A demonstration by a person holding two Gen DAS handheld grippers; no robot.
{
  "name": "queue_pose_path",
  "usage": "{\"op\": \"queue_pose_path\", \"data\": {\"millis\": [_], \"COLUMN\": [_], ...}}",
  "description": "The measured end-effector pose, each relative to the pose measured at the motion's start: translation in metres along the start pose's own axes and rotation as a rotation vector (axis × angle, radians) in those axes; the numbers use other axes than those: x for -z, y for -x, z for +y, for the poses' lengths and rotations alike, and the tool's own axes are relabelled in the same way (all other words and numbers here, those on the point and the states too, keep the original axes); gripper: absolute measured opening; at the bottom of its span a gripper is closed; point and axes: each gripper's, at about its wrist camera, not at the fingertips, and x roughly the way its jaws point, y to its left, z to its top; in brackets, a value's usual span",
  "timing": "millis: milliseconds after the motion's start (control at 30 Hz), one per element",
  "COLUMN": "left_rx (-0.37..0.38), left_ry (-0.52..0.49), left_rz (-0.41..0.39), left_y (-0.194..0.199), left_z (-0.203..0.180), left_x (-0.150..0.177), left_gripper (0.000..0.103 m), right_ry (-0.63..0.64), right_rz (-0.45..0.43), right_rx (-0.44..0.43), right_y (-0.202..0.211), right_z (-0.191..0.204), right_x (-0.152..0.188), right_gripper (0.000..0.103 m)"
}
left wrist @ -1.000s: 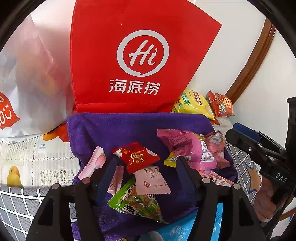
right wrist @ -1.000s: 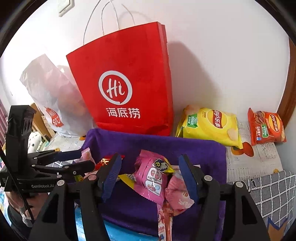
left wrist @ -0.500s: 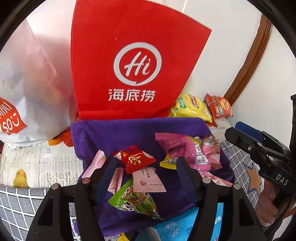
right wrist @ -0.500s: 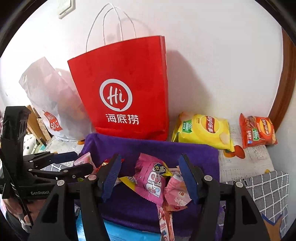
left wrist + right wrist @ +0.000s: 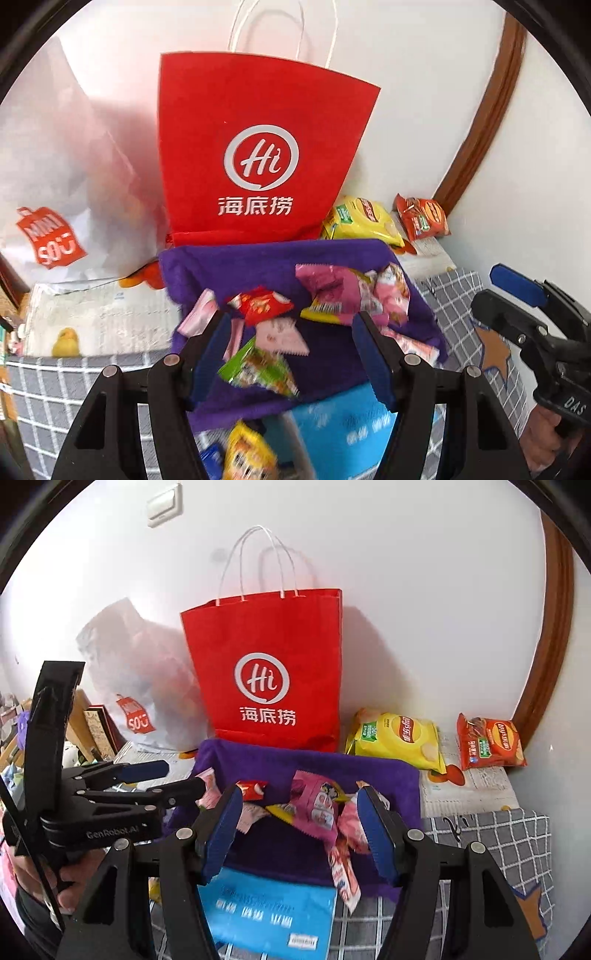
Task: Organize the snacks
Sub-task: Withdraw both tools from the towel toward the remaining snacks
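Observation:
Several small snack packets lie on a purple towel (image 5: 236, 266): a red one (image 5: 260, 304), a big pink one (image 5: 332, 291), a green one (image 5: 258, 365) and a pale pink one (image 5: 282, 336). My left gripper (image 5: 290, 326) hangs open above the red and green packets, touching none. In the right wrist view my right gripper (image 5: 300, 797) stands open over the pink packet (image 5: 317, 801), nothing pressed between its pads. Each gripper shows in the other's view: the right (image 5: 485, 286) at the towel's right, the left (image 5: 183, 775) at its left.
A red paper bag (image 5: 269, 664) stands against the wall behind the towel, a white plastic bag (image 5: 55, 177) to its left. Yellow (image 5: 399, 738) and orange (image 5: 489, 744) chip bags lie at the back right. A blue pack (image 5: 269, 912) lies at the towel's near edge.
Both grippers have risen and drawn back from the towel; the snacks look smaller and the red bag's handles have come into view. Jaw gaps are unchanged.

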Motion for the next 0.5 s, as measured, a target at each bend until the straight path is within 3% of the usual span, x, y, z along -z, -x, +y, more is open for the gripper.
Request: {"op": "queue_pose_path", "data": {"millis": [267,500], "left_rx": [-0.067,-0.143], "left_ry": [0.064,0.138], "left_rz": [-0.020,0.012], "left_y": [0.053,0.068], "left_z": [0.035,0.069], "left_x": [0.035,0.074], "left_gripper": [0.066,0.066], "right_ry": [-0.026,0.018], "right_rz": [0.024,0.080], "right_rx": [-0.048,-0.109], "right_y": [0.025,0.023], "right_z": [0.021,0.056], "right_x": [0.034,0.070], "right_gripper": [0.064,0.063]}}
